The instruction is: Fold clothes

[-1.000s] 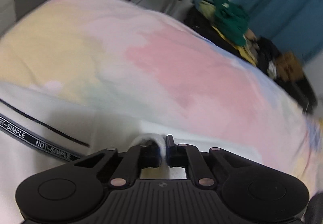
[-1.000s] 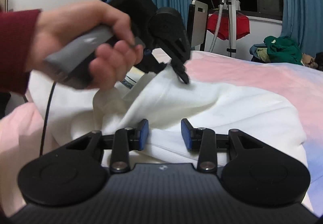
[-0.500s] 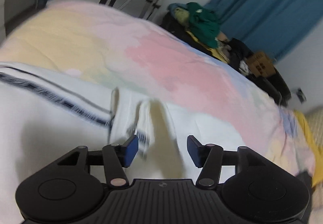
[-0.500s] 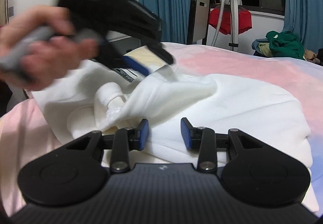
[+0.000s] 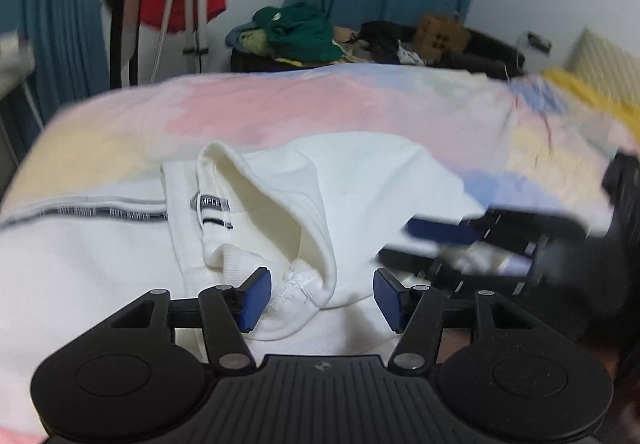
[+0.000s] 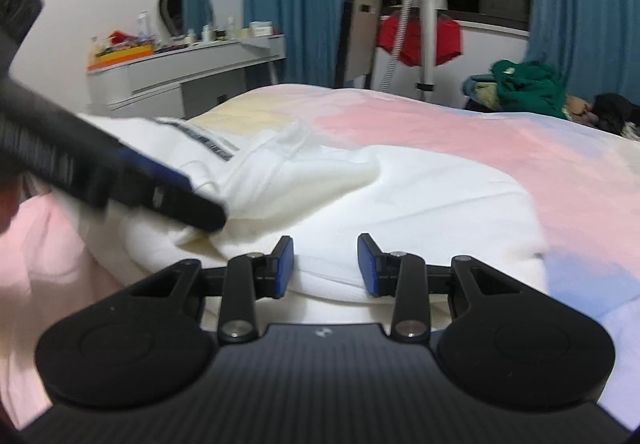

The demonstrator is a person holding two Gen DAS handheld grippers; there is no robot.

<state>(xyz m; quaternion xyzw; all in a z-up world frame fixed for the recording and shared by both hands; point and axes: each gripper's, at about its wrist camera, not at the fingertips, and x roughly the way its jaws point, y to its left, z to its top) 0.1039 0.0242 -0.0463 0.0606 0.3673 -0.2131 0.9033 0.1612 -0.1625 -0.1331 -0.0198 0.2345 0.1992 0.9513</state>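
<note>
A white garment (image 5: 348, 188) with a black lettered stripe (image 5: 104, 211) lies on the pastel bedspread (image 5: 280, 104). One sleeve is laid over the body, its ribbed cuff (image 5: 296, 292) just ahead of my left gripper (image 5: 322, 298), which is open and empty. In the right wrist view the garment (image 6: 400, 184) spreads ahead of my right gripper (image 6: 325, 264), which is open and empty at the garment's near edge. The left gripper shows blurred at the left of the right wrist view (image 6: 168, 188); the right one shows blurred in the left wrist view (image 5: 460, 240).
A pile of green and dark clothes (image 5: 296, 32) lies beyond the bed's far side. A stand with a red garment (image 6: 420, 40) stands by the blue curtains (image 6: 296, 0). A grey dresser with small items (image 6: 180, 64) is at the far left.
My left gripper let go of the sleeve, opened and pulled back and down toward the cuff. The sleeve now rests on the garment. My right gripper stayed open and nearly still.
</note>
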